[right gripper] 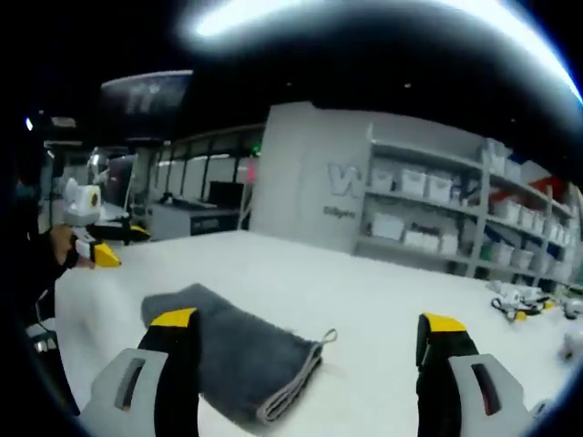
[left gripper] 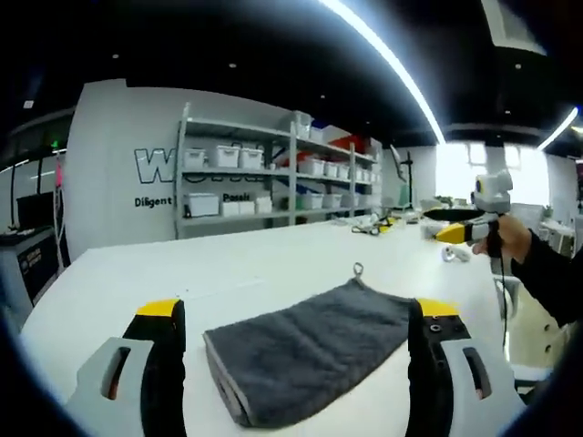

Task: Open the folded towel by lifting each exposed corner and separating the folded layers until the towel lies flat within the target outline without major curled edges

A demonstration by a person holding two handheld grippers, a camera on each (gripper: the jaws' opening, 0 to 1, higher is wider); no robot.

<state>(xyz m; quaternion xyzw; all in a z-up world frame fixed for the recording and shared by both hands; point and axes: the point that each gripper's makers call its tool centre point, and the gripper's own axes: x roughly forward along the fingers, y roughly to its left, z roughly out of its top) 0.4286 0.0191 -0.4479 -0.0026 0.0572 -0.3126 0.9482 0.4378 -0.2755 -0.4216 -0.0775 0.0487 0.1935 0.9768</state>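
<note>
White desk (left gripper: 228, 273) carries the folded grey towel (left gripper: 305, 350), its near edge cut off behind the left gripper (left gripper: 296, 314), jaws spread. Right gripper (right gripper: 305, 328) also spread, left jaw covering part of the towel.

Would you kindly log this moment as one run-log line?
towel: folded on table | left gripper: open, untouching | right gripper: open, untouching

My left gripper (left gripper: 296, 364) hangs near the table (left gripper: 228, 264) edge, the folded towel (left gripper: 310, 350) lying just ahead between its jaws. My right gripper (right gripper: 310, 364) has the towel (right gripper: 232, 360) at its left jaw. Shelving (left gripper: 273, 168) stands far behind the table.
</note>
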